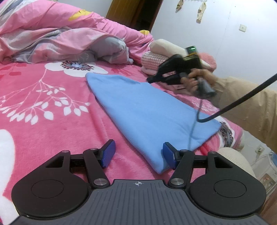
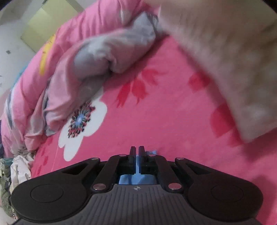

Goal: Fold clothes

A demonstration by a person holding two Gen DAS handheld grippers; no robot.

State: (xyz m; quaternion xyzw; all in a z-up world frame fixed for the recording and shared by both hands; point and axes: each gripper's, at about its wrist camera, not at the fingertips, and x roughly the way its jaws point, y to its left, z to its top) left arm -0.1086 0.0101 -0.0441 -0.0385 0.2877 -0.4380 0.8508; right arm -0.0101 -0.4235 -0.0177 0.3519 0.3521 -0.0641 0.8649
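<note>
While the soft, light blue cloth point(image 1: 147, 110) is laid folded on the pink bed point(image 1: 52, 121), its near corner is framed by the open left gripper point(image 1: 138, 154); the right gripper point(image 2: 137, 152) is closed, with nothing visibly clamped.

A bed point(image 1: 52, 138) fills most of the room, spread with a pink plush blanket point(image 1: 72, 121) printed with large white flowers and red blossoms; a rumpled pink and grey quilt point(image 1: 57, 34) is heaped along its far side; a cream pillow point(image 1: 166, 47) lies on a pink checked one point(image 1: 150, 59) near the far corner. Behind the bed stands a white wall point(image 1: 225, 43), evenly lit; a pale switch plate point(image 1: 242, 27) sits on it, and small beige garments point(image 1: 201, 10) hang from a white rack near the top; a brown wooden door frame point(image 1: 117, 12) opens onto darkness. In the right wrist view a heap of crumpled clothes point(image 2: 15, 166) lies beside the bed's edge.
</note>
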